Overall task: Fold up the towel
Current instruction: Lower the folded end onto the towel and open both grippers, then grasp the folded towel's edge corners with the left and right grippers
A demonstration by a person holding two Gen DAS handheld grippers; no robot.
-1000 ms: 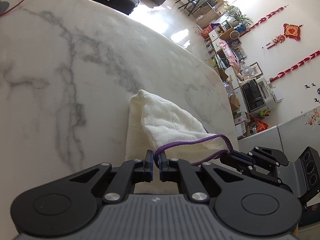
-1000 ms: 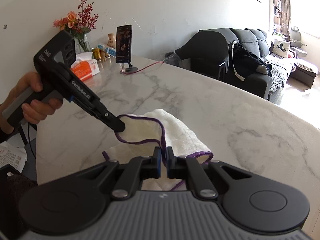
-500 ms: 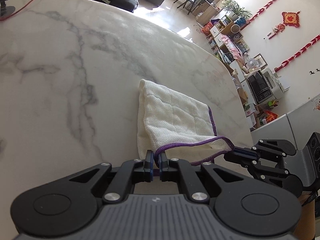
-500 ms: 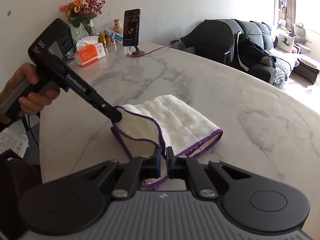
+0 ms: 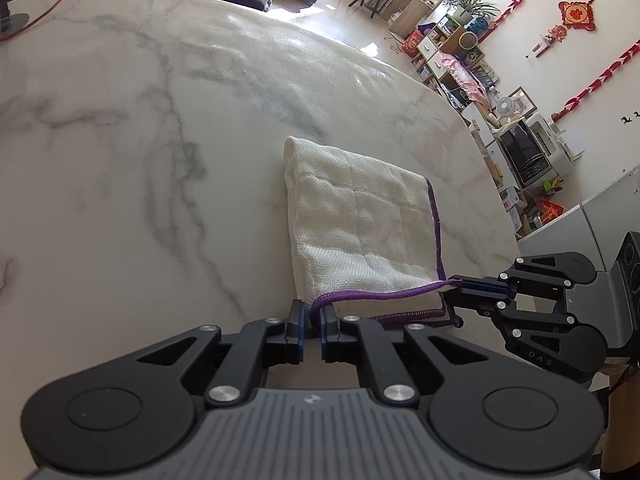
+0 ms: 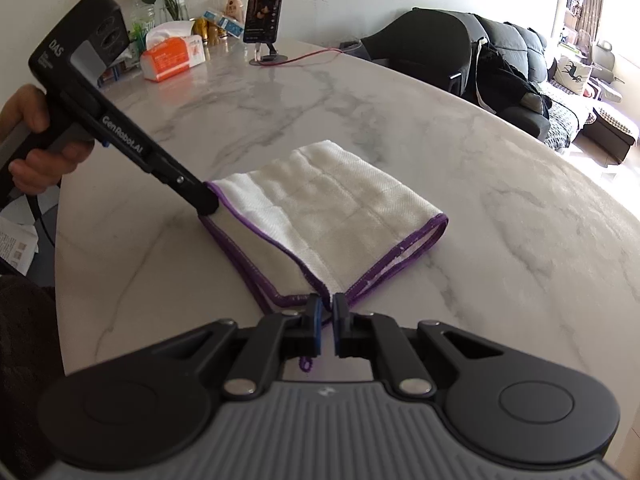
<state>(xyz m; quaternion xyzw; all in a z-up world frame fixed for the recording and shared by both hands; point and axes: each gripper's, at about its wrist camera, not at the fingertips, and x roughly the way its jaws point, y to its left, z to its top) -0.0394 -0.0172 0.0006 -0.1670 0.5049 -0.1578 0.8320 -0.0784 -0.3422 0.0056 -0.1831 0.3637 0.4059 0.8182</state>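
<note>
Now the fold is down: a second ago the top layer of the towel (image 5: 360,220) hung in a loose hump between my two grippers, and now it lies flat on the marble table (image 5: 140,140), doubled over on itself with the purple hems nearly stacked along the near edge. Starting on the left, my left gripper (image 5: 312,322) sits at the near left corner, its jaws having just been easing apart; the purple hem still loops between the pads, but from the wrist view I cannot tell whether they still press it. In the other view the same gripper reaches in from the left, the hand (image 6: 36,148) behind it on the handle, tip on that corner. Further right, my right gripper (image 6: 326,314) is pressed nearly together on the near right corner, the layers pinched between its pads. I judge this fold as good as placed: what remains is to let go of both corners and draw back without dragging the top layer, which is light and could shift off the hem beneath.
</note>
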